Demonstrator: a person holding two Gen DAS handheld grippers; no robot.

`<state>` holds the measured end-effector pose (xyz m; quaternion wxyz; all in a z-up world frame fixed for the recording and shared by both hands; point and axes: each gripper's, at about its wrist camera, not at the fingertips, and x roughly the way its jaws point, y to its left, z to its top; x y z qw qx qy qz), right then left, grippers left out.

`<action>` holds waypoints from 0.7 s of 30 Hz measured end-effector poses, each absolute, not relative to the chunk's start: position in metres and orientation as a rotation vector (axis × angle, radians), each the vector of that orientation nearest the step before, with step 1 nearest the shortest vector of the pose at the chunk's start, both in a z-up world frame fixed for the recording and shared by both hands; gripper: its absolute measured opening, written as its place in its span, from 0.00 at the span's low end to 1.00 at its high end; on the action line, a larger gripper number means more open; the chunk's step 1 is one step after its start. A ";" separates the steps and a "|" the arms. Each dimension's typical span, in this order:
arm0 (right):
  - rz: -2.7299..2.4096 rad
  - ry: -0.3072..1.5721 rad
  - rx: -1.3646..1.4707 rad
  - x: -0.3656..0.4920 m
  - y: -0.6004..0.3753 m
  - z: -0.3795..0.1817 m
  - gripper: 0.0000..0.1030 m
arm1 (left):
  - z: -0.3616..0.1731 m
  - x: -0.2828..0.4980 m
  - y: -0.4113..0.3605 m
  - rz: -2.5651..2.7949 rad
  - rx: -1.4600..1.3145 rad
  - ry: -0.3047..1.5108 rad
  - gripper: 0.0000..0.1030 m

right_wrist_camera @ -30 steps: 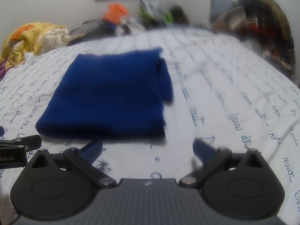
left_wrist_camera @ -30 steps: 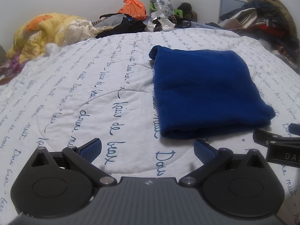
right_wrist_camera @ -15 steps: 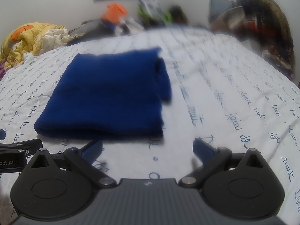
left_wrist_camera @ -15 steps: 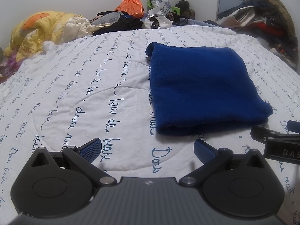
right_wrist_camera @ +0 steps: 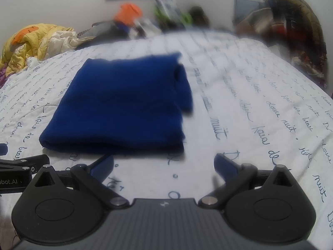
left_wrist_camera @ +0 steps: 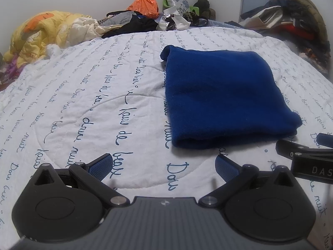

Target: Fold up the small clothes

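Gaping wide, empty: left tongs (left_wrist_camera: 163, 167), right tongs (right_wrist_camera: 164, 166), just short of folded blue cloth (left_wrist_camera: 224, 95) on quilt (left_wrist_camera: 83, 104).

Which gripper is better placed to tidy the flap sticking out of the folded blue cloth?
Right, probably. The flap lies on the blue cloth's right side, ahead of the open right gripper; the left gripper sits off its opposite edge.

Two low wrist views across the bed, sharing the blue cloth (left_wrist_camera: 224, 95) ahead.

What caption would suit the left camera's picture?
Open left gripper hovers before a folded blue garment on a script-printed white quilt.
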<state>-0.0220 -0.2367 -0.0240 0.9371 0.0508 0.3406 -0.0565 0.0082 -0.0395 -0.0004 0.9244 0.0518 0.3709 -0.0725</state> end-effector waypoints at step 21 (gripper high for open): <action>-0.090 0.661 0.096 -0.031 -0.233 -0.012 1.00 | -0.001 0.009 -0.039 -0.134 0.114 0.772 1.00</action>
